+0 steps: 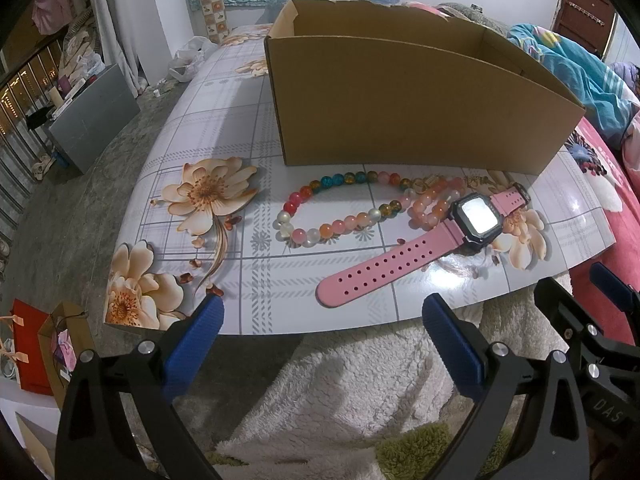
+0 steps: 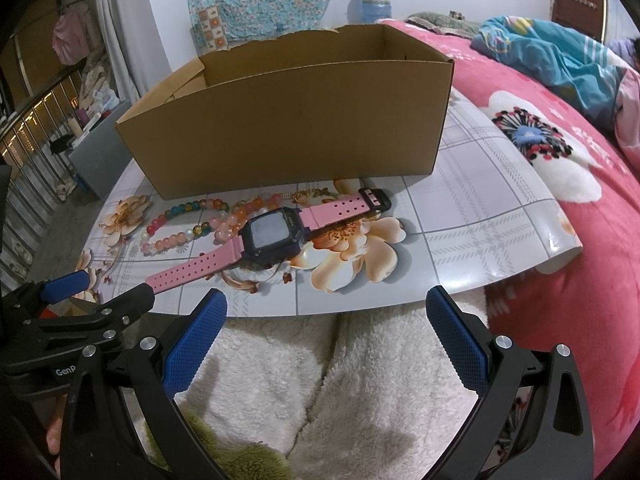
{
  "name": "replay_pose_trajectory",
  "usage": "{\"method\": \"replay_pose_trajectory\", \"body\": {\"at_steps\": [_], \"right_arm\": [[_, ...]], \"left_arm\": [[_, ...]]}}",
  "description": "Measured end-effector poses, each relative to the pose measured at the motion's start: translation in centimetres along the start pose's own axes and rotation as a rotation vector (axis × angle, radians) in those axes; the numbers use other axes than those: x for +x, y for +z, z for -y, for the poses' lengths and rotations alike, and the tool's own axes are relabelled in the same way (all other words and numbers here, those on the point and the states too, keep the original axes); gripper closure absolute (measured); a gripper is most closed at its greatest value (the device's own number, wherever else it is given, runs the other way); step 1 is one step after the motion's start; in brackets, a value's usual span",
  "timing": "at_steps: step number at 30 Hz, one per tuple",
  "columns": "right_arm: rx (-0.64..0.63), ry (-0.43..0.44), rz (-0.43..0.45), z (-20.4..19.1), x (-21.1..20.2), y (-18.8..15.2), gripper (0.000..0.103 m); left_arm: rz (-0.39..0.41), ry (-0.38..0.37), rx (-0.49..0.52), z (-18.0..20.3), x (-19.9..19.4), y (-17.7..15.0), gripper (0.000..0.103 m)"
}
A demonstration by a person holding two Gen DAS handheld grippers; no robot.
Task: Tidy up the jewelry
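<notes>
A pink-strapped watch (image 1: pixel 436 232) with a dark square face lies on the floral board (image 1: pixel 224 120), in front of an open cardboard box (image 1: pixel 400 104). A multicoloured bead bracelet (image 1: pixel 340 204) lies left of the watch, and a smaller pink-orange bead bracelet (image 1: pixel 434 204) touches it. My left gripper (image 1: pixel 320 312) is open and empty at the board's near edge. My right gripper (image 2: pixel 326 308) is open and empty, near the same edge. The right wrist view shows the watch (image 2: pixel 272 236), the bead bracelet (image 2: pixel 184 220), the box (image 2: pixel 296 120) and the left gripper's fingers (image 2: pixel 68 284) at the left.
The board (image 2: pixel 480 200) rests on a bed with a pink floral blanket (image 2: pixel 560 168) on the right and a white fleece (image 2: pixel 320 380) under the grippers. A teal quilt (image 2: pixel 552 52) lies beyond. Left of the board is floor with a grey box (image 1: pixel 96 120) and paper bags (image 1: pixel 44 352).
</notes>
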State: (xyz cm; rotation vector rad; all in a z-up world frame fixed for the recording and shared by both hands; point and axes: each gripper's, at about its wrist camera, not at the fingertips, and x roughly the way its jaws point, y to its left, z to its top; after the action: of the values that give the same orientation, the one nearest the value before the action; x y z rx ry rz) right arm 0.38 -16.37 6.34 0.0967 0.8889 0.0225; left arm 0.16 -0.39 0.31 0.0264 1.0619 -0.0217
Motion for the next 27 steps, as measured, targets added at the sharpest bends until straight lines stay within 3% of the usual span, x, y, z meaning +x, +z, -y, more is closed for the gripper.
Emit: {"method": "replay_pose_trajectory", "body": {"at_steps": [8,19,22,25,27], "right_arm": [[0.008,0.001,0.001,0.0,-0.1,0.2,0.007],[0.040,0.020,0.034,0.7,-0.4,0.3,0.012],[0.047,0.023,0.035,0.9,-0.3,0.3,0.017],[0.057,0.032,0.040,1.3,-0.3,0.2,0.022],[0.071,0.042,0.040,1.5,-0.1,0.4,0.025]], "left_arm": [[0.009,-0.001,-0.001,-0.1,0.0,0.0,0.006],[0.129,-0.051,0.103,-1.4,-0.9,1.0,0.006],[0.188,-0.133,0.164,-1.8,-1.2,1.3,0.006],[0.226,-0.306,0.204,-2.2,-1.3,1.4,0.006],[0.211,-0.326,0.215,-2.0,-0.9,1.6,0.006]]}}
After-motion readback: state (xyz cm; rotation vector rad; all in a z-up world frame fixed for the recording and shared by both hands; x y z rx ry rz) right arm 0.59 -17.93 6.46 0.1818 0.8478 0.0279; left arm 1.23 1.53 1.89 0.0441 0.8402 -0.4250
